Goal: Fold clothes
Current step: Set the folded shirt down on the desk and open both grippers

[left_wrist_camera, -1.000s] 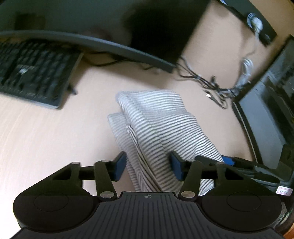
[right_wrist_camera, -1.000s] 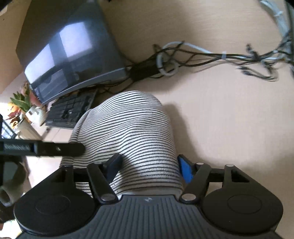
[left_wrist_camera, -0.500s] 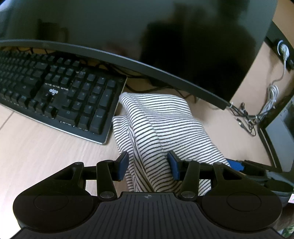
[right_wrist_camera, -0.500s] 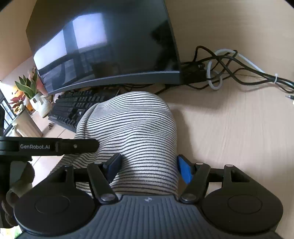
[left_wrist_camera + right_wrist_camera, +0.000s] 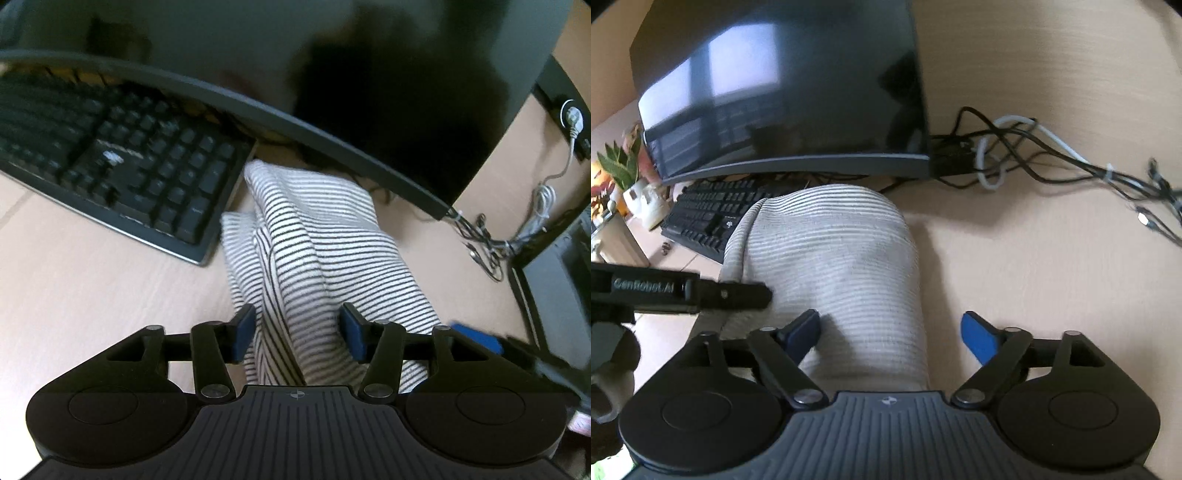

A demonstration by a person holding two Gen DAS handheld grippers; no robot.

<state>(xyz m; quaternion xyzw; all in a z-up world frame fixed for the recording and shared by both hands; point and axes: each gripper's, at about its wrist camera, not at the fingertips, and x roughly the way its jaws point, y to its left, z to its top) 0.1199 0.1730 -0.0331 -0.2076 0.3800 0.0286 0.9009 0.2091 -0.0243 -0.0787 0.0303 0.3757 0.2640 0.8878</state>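
**Both grippers letting go of the striped cloth**

The right gripper [image 5: 890,334] is opening; its right pad now stands clear of the striped cloth [image 5: 834,266]. The left gripper [image 5: 297,332] is opening too, cloth between its pads. The cloth lies at frame centre, before the keyboard [image 5: 122,170] and monitor [image 5: 783,88]. Probably this fold is finished.

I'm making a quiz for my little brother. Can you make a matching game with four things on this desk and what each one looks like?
Things:
1. keyboard
2. garment
3. pads on the right claw
4. plant

Looks:
A. green and leafy, in a white pot
B. black, with many keys
C. blue
D. white with thin dark stripes

Right pairs: 1-B, 2-D, 3-C, 4-A
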